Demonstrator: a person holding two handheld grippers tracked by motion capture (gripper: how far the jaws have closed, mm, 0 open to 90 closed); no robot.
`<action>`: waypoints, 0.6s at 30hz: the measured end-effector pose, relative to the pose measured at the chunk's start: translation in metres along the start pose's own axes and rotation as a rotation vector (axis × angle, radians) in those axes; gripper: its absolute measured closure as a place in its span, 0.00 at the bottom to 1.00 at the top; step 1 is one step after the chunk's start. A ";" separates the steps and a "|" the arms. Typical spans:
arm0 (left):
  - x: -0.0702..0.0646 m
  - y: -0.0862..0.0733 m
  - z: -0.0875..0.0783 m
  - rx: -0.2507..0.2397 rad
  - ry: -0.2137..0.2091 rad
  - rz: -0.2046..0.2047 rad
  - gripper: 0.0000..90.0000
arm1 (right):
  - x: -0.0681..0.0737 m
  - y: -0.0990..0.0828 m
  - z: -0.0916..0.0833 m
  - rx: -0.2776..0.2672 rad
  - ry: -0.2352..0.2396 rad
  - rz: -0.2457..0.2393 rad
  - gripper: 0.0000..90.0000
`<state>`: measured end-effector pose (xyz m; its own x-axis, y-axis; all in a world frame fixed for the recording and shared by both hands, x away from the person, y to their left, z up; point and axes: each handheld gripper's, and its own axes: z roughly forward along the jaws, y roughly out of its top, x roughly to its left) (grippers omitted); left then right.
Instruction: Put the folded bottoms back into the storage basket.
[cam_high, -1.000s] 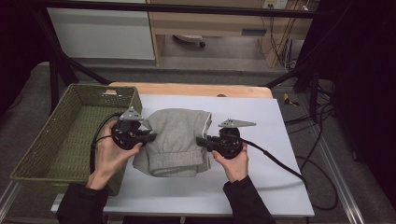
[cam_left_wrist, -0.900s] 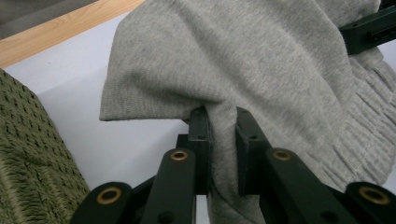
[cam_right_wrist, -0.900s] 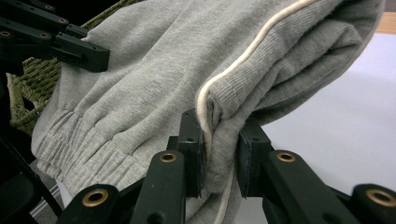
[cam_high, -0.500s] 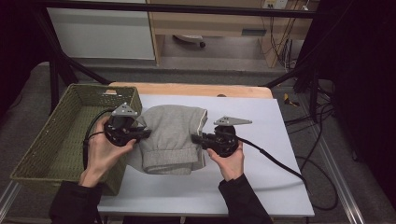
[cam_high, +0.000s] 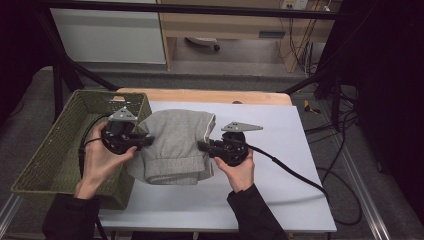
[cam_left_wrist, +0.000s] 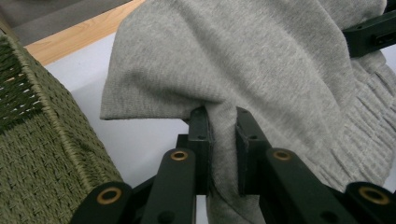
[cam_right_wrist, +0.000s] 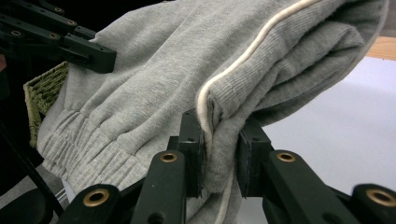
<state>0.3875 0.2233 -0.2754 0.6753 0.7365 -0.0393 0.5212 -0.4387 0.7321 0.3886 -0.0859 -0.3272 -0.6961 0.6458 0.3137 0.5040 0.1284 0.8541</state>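
A person stands at a counter covered with a white sheet, holding a black two-jawed tool in each hand. Between the tools hangs a folded grey garment, a soft knit sweatshirt-like piece with a ribbed cuff or hem along its near edge. It is over the left half of the counter, its lower fold sagging toward the white surface; whether it touches the surface I cannot tell.

The left tool grips the garment's left edge. In the left gripper view its jaws are pinched narrow on a bunched fold of the grey cloth, with fabric pressed between the pads. The left hand wraps the tool's body from below, over the near wall of the basket.

The right tool grips the garment's right edge. In the right gripper view its jaws are likewise closed narrow on a thick ribbed fold, where a cream cord or piping runs along the seam. The right hand holds that tool from beneath, and a black cable trails off it to the right across the counter.

A green woven basket sits at the counter's left edge, just beside the garment.
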 end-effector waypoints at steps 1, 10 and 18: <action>0.001 0.000 -0.001 -0.002 -0.001 -0.003 0.88 | 0.001 0.001 0.001 -0.004 0.000 -0.003 0.84; 0.007 0.000 -0.010 -0.010 0.009 -0.006 0.88 | 0.009 0.007 0.005 -0.010 0.007 -0.012 0.84; 0.012 0.000 -0.019 -0.015 0.023 -0.007 0.88 | 0.018 0.015 0.011 -0.016 0.009 -0.028 0.84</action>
<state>0.3860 0.2423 -0.2629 0.6594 0.7512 -0.0285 0.5173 -0.4260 0.7422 0.3891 -0.0641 -0.3134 -0.7143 0.6353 0.2935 0.4765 0.1344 0.8688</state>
